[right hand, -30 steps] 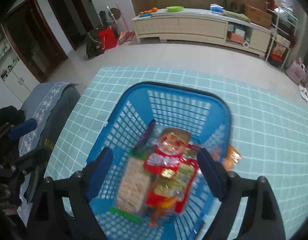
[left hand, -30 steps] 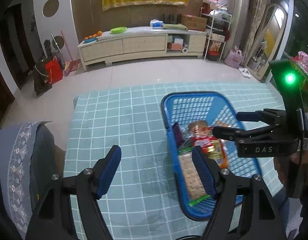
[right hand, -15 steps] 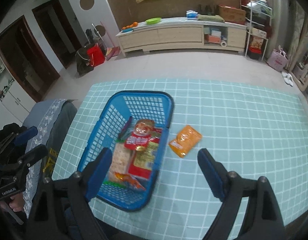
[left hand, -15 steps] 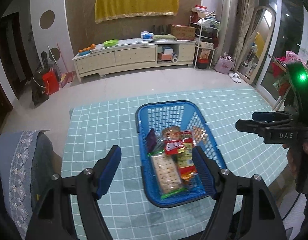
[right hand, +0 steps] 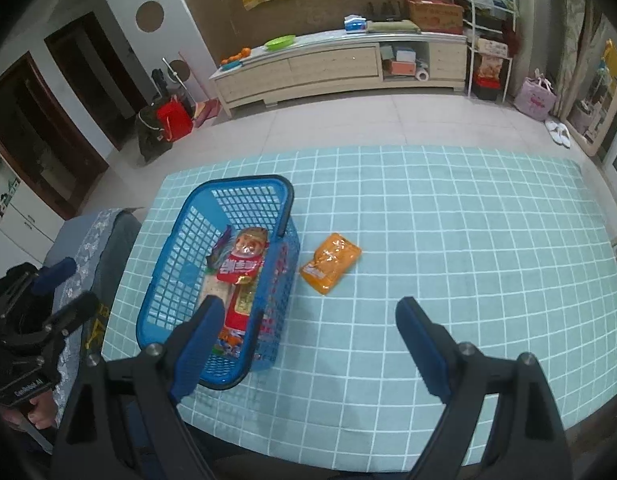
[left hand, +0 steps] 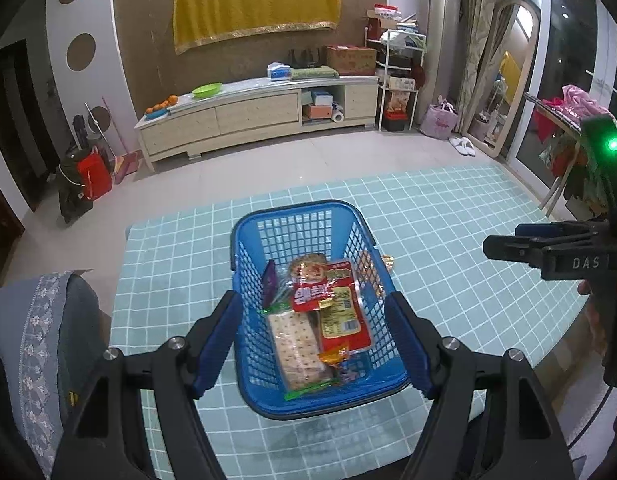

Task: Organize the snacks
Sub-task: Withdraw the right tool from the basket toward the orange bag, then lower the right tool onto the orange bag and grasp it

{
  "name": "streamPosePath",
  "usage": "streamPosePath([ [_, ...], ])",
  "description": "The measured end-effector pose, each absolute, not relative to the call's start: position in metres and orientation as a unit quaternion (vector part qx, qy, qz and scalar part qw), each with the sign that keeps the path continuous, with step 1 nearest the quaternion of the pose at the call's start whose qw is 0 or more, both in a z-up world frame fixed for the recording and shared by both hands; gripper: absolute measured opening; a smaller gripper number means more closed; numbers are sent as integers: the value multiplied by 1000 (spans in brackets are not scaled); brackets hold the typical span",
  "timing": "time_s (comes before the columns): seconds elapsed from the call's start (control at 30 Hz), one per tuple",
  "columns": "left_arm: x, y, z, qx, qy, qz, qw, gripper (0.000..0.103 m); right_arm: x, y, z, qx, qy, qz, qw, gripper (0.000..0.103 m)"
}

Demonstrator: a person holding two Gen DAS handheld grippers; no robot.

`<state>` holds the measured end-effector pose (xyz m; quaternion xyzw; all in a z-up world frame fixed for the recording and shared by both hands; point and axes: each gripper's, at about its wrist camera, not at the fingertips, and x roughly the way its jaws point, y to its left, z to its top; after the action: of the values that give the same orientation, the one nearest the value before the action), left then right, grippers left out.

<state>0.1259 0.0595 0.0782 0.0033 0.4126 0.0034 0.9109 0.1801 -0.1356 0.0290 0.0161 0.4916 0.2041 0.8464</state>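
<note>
A blue plastic basket [left hand: 296, 216] [right hand: 176, 264] stands on the teal checked tablecloth [right hand: 448, 240]. In it lie a red snack packet [left hand: 332, 300] [right hand: 242, 266], a cracker pack [left hand: 296, 348] and other wrapped snacks. An orange snack pouch [right hand: 330, 262] lies on the cloth just right of the basket; in the left wrist view only its tip [left hand: 388, 260] shows behind the basket wall. My left gripper [left hand: 312, 340] is open and empty, held above the basket's near end. My right gripper [right hand: 308, 340] is open and empty, above the cloth in front of the pouch.
A chair with a grey patterned cover [left hand: 32, 328] stands at the table's left edge. The table's near edge [right hand: 388, 456] runs below my right gripper. A long cabinet [left hand: 260, 116] stands at the far wall across the tiled floor.
Both grippers have pulled up and back from the basket. The orange pouch beside the basket has come into the right wrist view. Both stay open and empty.
</note>
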Motion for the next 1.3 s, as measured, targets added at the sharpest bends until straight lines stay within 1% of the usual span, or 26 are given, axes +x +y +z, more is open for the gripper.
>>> streamPosePath([
  [0.37,157,46,52,7,451,14,892,71,204,-151,0,34,527,223,820,90],
  [0.57,178,50,36,5,474,35,880,71,229,-153,-15,46,542,231,807,90],
  [0.67,189,55,29,-8,481,44,875,71,244,-155,-24,71,549,239,798,90],
  [0.97,220,63,-2,-8,510,57,858,71,275,-160,-63,96,576,241,775,90],
  [1.3,251,81,-31,-63,535,53,841,71,299,-150,-110,133,608,257,739,90],
])
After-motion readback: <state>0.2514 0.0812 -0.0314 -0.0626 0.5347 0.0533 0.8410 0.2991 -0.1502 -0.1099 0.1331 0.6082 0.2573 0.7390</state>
